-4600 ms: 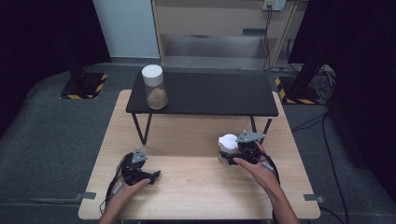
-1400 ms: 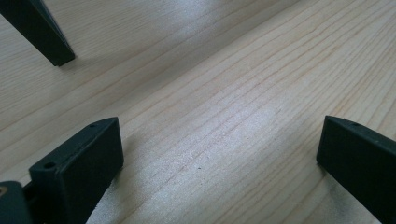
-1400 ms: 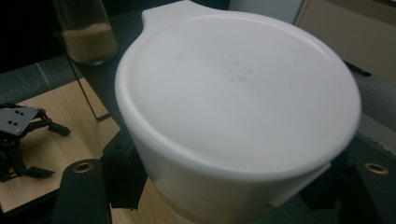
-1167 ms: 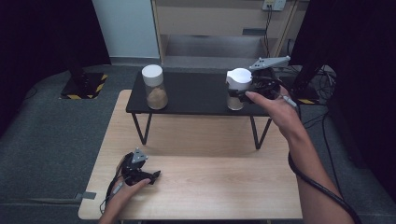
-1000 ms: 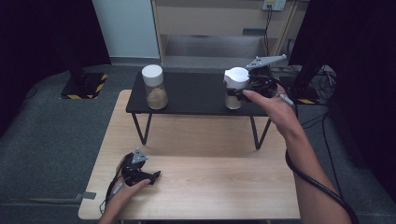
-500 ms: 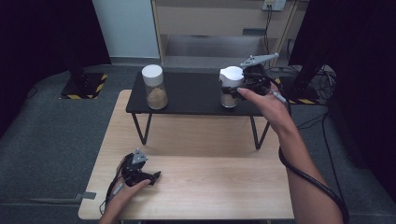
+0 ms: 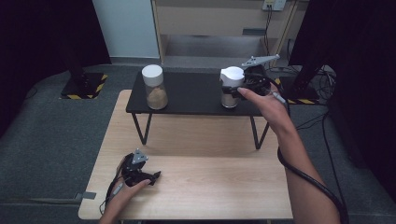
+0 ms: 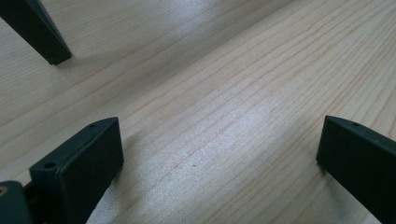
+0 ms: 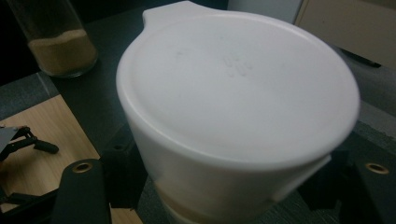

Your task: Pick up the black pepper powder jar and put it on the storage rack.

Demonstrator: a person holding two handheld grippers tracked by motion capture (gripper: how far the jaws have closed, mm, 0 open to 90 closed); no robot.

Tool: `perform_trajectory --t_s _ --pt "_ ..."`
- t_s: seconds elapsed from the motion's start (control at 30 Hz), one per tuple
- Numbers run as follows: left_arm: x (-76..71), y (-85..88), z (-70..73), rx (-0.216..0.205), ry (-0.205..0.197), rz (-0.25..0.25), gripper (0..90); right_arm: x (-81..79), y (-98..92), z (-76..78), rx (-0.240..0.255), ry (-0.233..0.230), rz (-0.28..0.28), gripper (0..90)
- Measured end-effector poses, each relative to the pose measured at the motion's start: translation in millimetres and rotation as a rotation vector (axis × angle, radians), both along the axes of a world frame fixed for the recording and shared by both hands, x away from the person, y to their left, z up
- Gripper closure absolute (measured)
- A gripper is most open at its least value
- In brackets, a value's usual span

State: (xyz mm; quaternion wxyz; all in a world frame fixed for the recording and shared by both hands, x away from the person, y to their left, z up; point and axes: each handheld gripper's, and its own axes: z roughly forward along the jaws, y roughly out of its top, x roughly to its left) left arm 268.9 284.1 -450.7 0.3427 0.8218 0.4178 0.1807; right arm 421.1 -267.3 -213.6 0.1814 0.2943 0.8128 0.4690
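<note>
Right tongs (image 7: 232, 89) around white-lidded jar (image 7: 231, 87)

- Two white-lidded jars: one (image 7: 231, 87) between the right claw's jaws, one (image 7: 154, 87) well apart from it.
- Two tables: black bench (image 7: 187, 95), wooden table (image 7: 205, 182).
</note>
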Motion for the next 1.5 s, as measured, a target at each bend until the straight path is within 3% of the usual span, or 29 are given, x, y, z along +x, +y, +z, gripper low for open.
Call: perform_trajectory --t_s 0.43,0.57,0.9,1.5 --pt "0.0 0.0 0.0 0.000 0.000 0.000 0.0 -2.5 -3.5 -7.6 0.028 -0.014 -0.008 27.9" --pt "0.0 0.0 0.0 0.000 0.000 0.000 0.0 -3.7 -4.1 -7.9 0.031 -0.018 -0.010 21.9" --pt "0.0 0.0 0.0 0.000 0.000 0.000 0.0 -18.0 -6.0 -5.0 -0.021 -0.071 -0.023 7.5" --pt "-0.1 0.1 -0.3 -0.002 0.000 0.000 0.0 -52.0 -18.5 9.6 -0.063 -0.102 -0.029 5.3"
